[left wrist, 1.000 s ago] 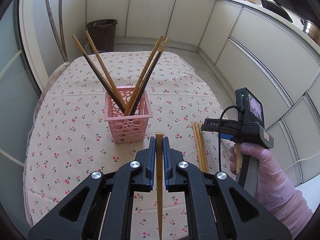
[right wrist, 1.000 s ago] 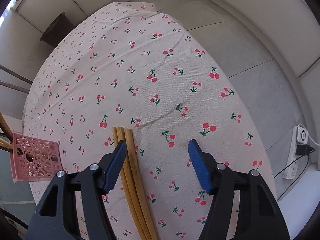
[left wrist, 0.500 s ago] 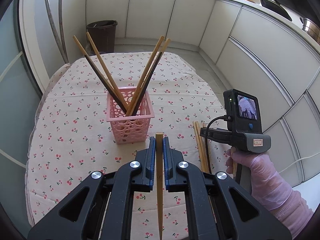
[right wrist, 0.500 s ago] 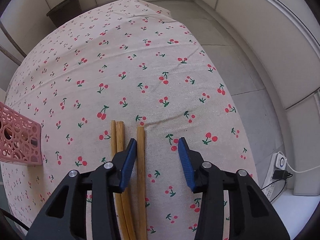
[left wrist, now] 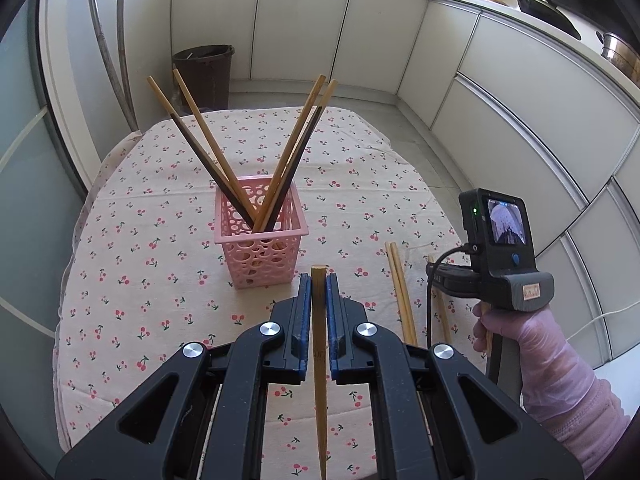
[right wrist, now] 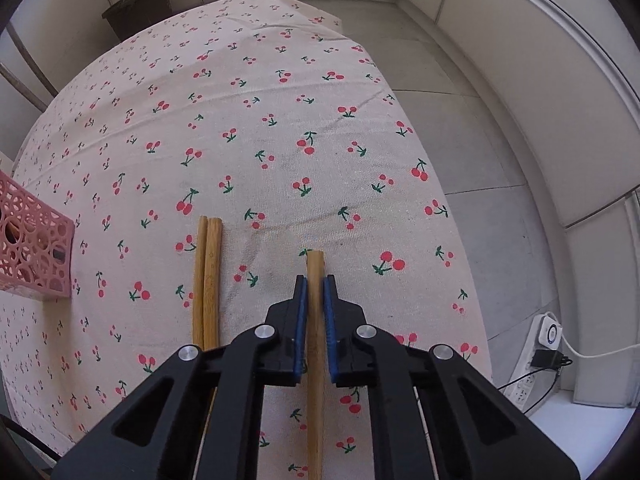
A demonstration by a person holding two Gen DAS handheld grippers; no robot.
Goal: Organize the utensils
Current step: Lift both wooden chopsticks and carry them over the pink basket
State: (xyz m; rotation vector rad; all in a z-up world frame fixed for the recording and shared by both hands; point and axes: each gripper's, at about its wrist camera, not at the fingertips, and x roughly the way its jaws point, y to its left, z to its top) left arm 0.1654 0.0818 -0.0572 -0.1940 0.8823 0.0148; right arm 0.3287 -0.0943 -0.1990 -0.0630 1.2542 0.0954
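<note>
Left gripper (left wrist: 319, 280) clamped on one chopstick (left wrist: 320, 380); right gripper (right wrist: 315, 284) fingers just closed, clamped on another chopstick (right wrist: 315, 360) lying on desk (right wrist: 280, 120); pink basket (left wrist: 262, 248) far left

The bench wears a cream cloth (left wrist: 352, 184) printed all over with small red cherries on green stems. On it stands a pale pink basket (left wrist: 262, 254) whose walls are pierced with a pattern of round holes. The chopsticks in the basket (left wrist: 280, 168) are tan bamboo, two of them dark brown along the lower part. The loose chopsticks (right wrist: 206, 280) beside the basket are honey-yellow. Both tongs are black with blue pads (right wrist: 301, 320) and silver rivets. The gloved hand (left wrist: 532, 344) is translucent pink. The bin (left wrist: 204, 70) beyond the basket is dark brown; the cabinets (left wrist: 300, 20) are off-white.
</note>
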